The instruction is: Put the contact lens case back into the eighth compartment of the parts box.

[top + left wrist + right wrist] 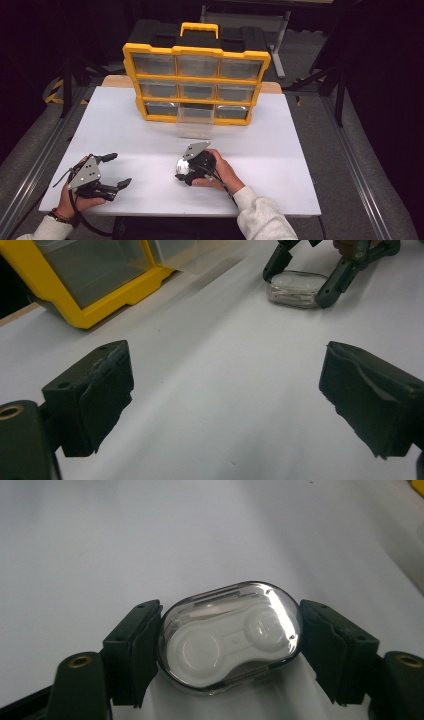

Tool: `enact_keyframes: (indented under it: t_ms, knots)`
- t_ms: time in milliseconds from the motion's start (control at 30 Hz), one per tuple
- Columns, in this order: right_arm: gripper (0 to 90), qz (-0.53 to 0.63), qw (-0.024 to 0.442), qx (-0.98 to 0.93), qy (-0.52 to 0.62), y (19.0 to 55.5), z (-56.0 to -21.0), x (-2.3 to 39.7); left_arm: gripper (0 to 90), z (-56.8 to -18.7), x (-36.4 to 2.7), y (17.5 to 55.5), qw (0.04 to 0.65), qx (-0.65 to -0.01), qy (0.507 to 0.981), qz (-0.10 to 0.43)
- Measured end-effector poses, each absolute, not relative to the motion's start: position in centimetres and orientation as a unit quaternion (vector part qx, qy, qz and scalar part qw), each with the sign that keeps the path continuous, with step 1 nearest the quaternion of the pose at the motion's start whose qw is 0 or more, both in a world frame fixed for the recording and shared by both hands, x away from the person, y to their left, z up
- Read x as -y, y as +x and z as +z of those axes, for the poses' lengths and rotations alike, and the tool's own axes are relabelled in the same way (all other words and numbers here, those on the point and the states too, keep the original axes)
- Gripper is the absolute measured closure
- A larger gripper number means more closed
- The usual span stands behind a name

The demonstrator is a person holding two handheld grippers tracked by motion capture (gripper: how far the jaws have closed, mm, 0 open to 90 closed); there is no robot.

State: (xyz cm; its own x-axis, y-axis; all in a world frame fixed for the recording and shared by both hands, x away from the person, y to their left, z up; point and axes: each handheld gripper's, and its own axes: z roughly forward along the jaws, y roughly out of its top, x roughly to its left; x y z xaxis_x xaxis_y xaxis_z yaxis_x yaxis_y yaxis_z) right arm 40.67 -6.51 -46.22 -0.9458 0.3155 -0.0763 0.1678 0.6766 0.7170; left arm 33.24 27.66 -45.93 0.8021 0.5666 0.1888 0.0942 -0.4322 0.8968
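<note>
The small rounded clear-plastic case with a white insert (230, 637) is clamped between the jaws of the right gripper (230, 645) low over the white desk (150, 145), while the left gripper (225, 400), held apart and empty, is well aside; the smooth curved shell could be squeezed out if grip loosens.

Table (150, 145) bright, surroundings dark; gripper views soft, slight blur.

Organizer (196, 85) drawer contents too blurred to tell. Right hand (222, 172) hiding most of the case in the high view. Case's (229, 637) near edge hiding the tabletop beneath.
</note>
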Motion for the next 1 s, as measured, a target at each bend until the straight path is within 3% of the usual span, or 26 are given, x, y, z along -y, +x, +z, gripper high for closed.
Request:
enact_keyframes:
  t_ms: [1000]
  knots:
    - [28.7,0.435,0.206,-0.864,0.146,39.7,-43.1,8.9,7.9,-46.0,-27.8,33.4,0.501,-0.214,0.804,0.237]
